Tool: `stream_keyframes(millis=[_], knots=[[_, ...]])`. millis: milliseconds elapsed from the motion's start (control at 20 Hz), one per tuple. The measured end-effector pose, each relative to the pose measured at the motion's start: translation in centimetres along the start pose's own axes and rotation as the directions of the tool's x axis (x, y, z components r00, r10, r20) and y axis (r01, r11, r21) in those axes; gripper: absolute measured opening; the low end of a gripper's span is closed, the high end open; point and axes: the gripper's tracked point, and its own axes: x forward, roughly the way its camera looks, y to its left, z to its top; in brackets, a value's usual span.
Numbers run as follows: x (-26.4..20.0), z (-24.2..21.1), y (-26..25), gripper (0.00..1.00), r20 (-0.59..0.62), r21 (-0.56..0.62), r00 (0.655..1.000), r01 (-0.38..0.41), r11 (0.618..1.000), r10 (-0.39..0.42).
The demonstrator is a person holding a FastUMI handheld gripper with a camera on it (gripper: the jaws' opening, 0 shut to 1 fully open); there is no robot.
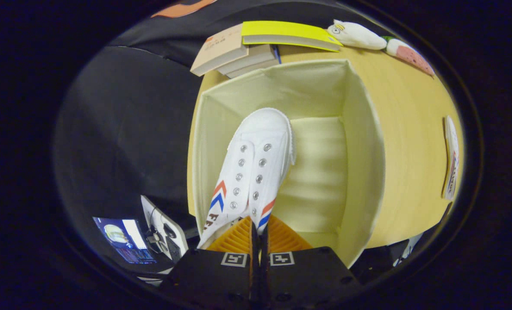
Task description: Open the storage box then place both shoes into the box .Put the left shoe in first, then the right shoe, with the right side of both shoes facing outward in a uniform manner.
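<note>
From the gripper view we look down into the open storage box (pixel 359 142), a cream fabric cube standing on the wooden tabletop (pixel 411 137). Our claw (pixel 256 232) has its fingers drawn nearly together, and they pinch the heel end of a white canvas shoe (pixel 256 159) between them, so we hold the shoe. The shoe hangs toe-forward just ahead of the fingers, inside the box and close to its left wall, with the eyelet rows facing up at us and red and blue chevrons on both sides near the heel. The right part of the box floor lies bare beside the shoe.

Beyond the box we see a stack of books (pixel 234 54) with a yellow one (pixel 288 33) on top, and a plush toy (pixel 359 35) lying further right. The other shoe (pixel 451 157) lies on the tabletop well apart from the box, to its right. Left of the tabletop, lower down, a lit screen (pixel 124 239) shows.
</note>
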Motion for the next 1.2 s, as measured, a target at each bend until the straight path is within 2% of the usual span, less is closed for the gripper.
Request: stream_keyframes(millis=[200, 350, 500, 650, 700, 850, 1000, 1100, 1200], knots=[[2.9, 0.2, -0.3, 0.06, -0.057, 0.056, 0.998, 0.017, 0.998, -0.014], [3.5, 0.7, 0.4, 0.08, -0.058, 0.049, 0.998, -0.013, 0.999, 0.016], [2.9, 0.4, 1.6, 0.43, -0.053, 0.000, 0.998, -0.040, 0.999, 0.040], [1.3, 0.4, 1.7, 0.76, -0.013, -0.067, 1.000, -0.025, 0.997, 0.024], [0.4, 0.4, 1.7, 0.84, 0.009, -0.088, 1.000, -0.024, 0.996, 0.024], [-3.1, 0.6, 1.0, 0.89, 0.093, -0.159, 0.995, -0.014, 0.987, 0.029], [-7.8, 1.0, 0.2, 0.89, 0.194, -0.228, 0.979, -0.012, 0.974, 0.058], [-11.4, 1.6, -1.0, 0.89, 0.277, -0.267, 0.958, 0.001, 0.964, 0.076], [-14.9, 2.6, -3.6, 0.89, 0.376, -0.300, 0.925, 0.065, 0.952, 0.055]])
